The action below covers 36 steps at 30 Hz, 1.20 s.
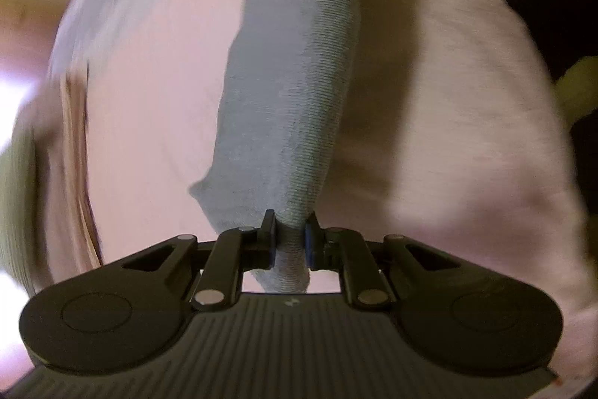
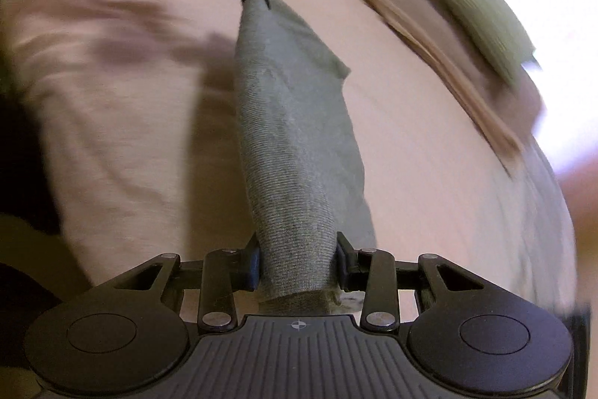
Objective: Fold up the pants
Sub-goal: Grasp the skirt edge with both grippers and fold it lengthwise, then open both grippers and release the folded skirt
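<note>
Stretching taut between both tongs, the grey pants (image 2: pixel 295 144) hang above the pink bedsheet (image 2: pixel 429 156), long axis running tongs to tongs. Left tongs (image 1: pixel 290 242) pinch one end nearly closed; right tongs (image 2: pixel 298 266) clamp the thicker bunched end, half-wide.

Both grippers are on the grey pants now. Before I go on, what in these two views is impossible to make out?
- Grey pants: overall shape unclear in both wrist views; only a bunched strip between left gripper and right gripper shows.
- Pink surface: motion blur hides detail.
- Green object, right wrist view: blurred, unidentifiable.
- Right gripper, left wrist view: blurred, cut by the top edge.
</note>
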Each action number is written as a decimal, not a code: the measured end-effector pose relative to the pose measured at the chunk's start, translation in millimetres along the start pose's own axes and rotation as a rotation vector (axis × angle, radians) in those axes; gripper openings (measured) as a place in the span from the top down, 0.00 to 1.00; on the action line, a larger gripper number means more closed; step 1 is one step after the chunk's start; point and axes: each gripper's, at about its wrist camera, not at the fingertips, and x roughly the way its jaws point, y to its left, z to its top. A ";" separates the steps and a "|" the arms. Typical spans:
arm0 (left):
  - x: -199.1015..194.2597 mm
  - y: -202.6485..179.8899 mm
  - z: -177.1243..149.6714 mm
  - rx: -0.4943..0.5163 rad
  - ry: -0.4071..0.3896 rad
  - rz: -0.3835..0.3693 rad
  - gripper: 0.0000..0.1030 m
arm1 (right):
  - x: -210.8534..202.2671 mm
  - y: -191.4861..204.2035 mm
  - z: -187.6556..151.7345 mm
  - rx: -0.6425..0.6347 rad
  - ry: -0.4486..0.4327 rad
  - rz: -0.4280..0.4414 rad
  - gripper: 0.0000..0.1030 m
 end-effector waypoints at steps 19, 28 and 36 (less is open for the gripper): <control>-50.9 -123.6 2.0 -0.531 0.110 -0.082 0.82 | 4.3 66.5 -61.1 0.026 0.258 -0.036 0.53; -54.3 -26.4 -49.8 -0.760 -0.083 -0.075 0.82 | -14.5 64.5 10.5 0.652 0.187 -0.107 0.53; 28.0 57.2 -57.5 -1.155 -0.147 -0.178 0.82 | 32.6 -18.5 9.7 1.012 0.027 -0.052 0.53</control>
